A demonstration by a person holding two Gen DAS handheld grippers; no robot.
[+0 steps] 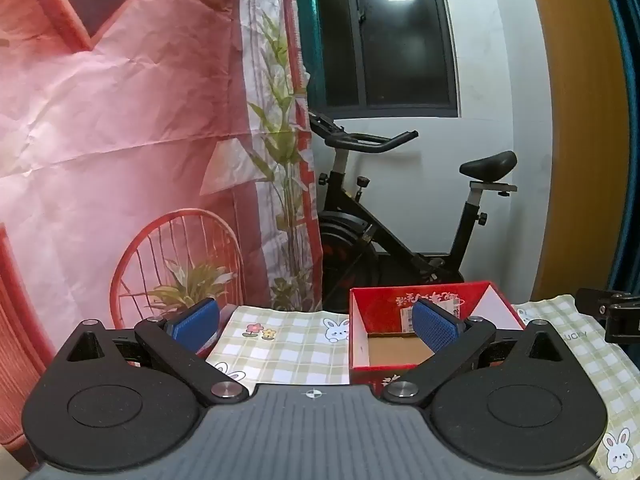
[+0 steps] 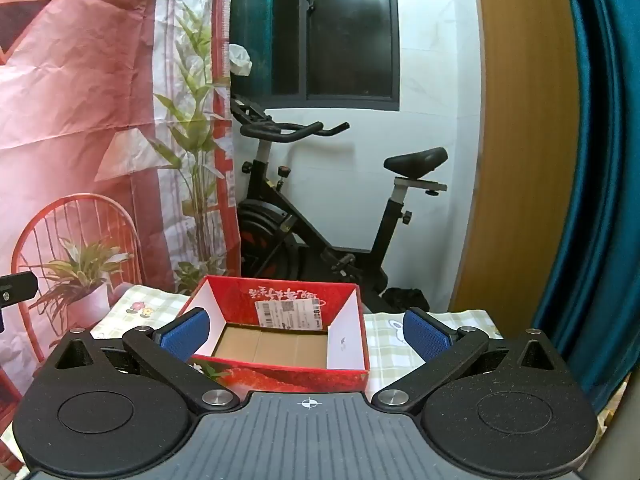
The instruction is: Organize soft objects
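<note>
Soft objects are nowhere in view; the red box (image 2: 280,344) sits empty at twelve o'clock on the checked cloth (image 1: 288,344); my left gripper (image 1: 316,320) and right gripper (image 2: 306,334) gape, holding nothing; all sorting seemingly remains.

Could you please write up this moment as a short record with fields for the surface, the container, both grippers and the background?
surface: table under a checked tablecloth with rabbit and flower prints
container: red box, open at the top, cardboard floor bare, a shipping label on its inner far wall
soft objects: none in view
left gripper: open, nothing between the blue pads
right gripper: open, nothing between the pads, the box ahead of it
background: exercise bike under a dark window, printed red backdrop on the left, teal curtain on the right
</note>
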